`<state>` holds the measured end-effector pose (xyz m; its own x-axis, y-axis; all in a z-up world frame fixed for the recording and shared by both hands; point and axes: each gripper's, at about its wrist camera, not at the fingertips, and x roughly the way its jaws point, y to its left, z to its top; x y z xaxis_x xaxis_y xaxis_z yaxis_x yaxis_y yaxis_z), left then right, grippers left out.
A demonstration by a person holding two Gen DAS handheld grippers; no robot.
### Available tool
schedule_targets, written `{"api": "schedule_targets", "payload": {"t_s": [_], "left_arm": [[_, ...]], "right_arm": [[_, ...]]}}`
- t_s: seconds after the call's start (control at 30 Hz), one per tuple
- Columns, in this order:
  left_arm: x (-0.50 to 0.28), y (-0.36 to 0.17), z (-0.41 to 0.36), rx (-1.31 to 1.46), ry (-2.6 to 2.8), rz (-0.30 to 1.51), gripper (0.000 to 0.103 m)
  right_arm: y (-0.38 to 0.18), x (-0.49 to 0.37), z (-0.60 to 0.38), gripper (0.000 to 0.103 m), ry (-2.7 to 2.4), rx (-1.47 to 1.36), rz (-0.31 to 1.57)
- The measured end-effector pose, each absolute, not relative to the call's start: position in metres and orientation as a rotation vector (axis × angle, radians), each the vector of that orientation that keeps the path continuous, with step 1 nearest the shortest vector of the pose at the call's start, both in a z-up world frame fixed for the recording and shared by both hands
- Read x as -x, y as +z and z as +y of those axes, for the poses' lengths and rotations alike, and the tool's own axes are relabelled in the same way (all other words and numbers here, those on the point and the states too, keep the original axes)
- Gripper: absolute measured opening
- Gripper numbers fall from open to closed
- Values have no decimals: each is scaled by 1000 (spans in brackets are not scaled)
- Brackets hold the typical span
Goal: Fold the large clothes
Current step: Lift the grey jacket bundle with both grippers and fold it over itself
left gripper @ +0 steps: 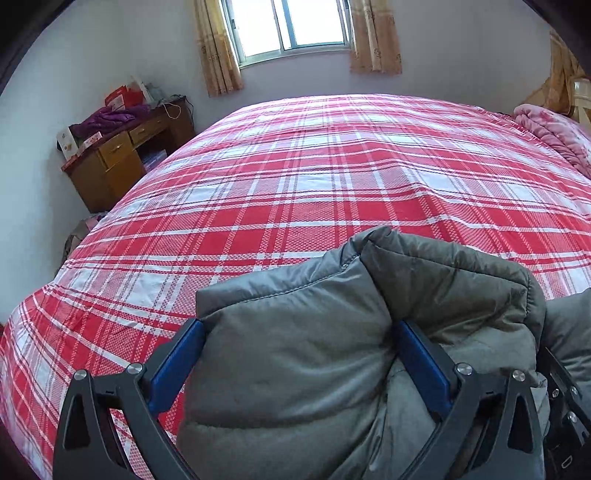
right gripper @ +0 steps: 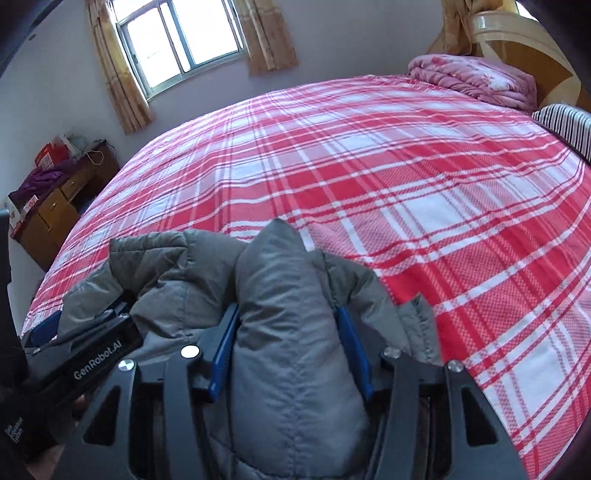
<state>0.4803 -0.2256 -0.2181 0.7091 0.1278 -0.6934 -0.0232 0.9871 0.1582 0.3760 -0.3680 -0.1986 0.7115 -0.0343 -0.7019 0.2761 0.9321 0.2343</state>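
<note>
A grey puffy quilted jacket [left gripper: 288, 354] is bunched at the near edge of a bed with a red and white plaid sheet [left gripper: 332, 177]. My left gripper [left gripper: 299, 325] is shut on a thick fold of the jacket, its blue pads pressed against both sides. My right gripper [right gripper: 288, 314] is shut on another thick fold of the same jacket [right gripper: 291, 332]. In the right wrist view, the left gripper's black body [right gripper: 92, 354] sits close by on the left, against the jacket. The lower part of the jacket is hidden behind the grippers.
A folded pink blanket [right gripper: 476, 79] and a striped pillow [right gripper: 569, 125] lie at the bed's far right by the headboard [right gripper: 517, 40]. A wooden desk [left gripper: 122, 155] with purple clothing stands left of the bed. A curtained window [left gripper: 291, 26] is in the far wall.
</note>
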Motion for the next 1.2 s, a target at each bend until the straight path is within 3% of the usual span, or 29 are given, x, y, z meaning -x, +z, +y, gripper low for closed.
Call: {"api": "schedule_targets", "payload": {"t_s": [0.87,1.0,1.07,1.2], "left_arm": [[-489,-219,-226,-171,79,824,102],[-465,-190,-204,-139,-16,847,102],[-437,-176,-182,-112,-89,824,102],[-401,-187,-140,-55,-109,839,102]], "right_arm": [[-206,-386,-361,56,-206,-291,810],[-194,-384,-359,62,-175,-263,852],[-177,-366,-361,76,-140,-309,814],[-157,-316,-368,79,-185,-298,710]]}}
